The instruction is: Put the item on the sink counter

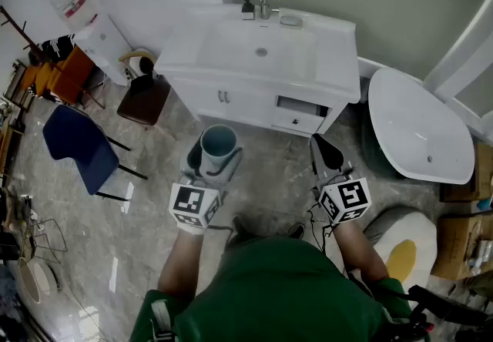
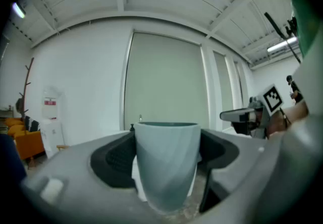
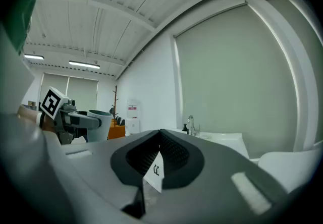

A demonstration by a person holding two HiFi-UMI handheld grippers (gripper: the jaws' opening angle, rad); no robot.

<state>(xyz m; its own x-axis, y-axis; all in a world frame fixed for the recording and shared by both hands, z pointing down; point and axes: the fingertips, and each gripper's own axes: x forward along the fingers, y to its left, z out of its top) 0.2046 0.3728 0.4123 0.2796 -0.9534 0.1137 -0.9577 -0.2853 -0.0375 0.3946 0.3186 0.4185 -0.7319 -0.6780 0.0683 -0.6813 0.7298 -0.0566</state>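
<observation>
The left gripper [image 1: 215,161] is holding a pale teal cup [image 1: 219,141] in front of the sink worktop [image 1: 340,34]. It is well short of the worktop's front edge and over the marbled floor [image 1: 262,179]. Its jaws are standing wide apart and pressing on the cup from both sides. The left gripper view is showing the dark pads against the cup's walls. The cup is sitting upright, mouth up, its rim rising above the jaws.

The right gripper [image 1: 325,152] is hovering at about the same distance from the sink worktop, off toward its right corner. Its jaws are closed, pad against pad.

On the sink worktop, a faucet [image 1: 264,2] is standing at the back edge, behind the basin. A small dark bottle [image 1: 247,8] is sitting just left of the faucet and a soap dish [image 1: 290,21] just right of it. Below the worktop, a drawer [image 1: 300,107] is hanging slightly open. A white bathtub [image 1: 420,129] is lying right of the worktop, and a brown stool [image 1: 144,100] is standing left of it.
</observation>
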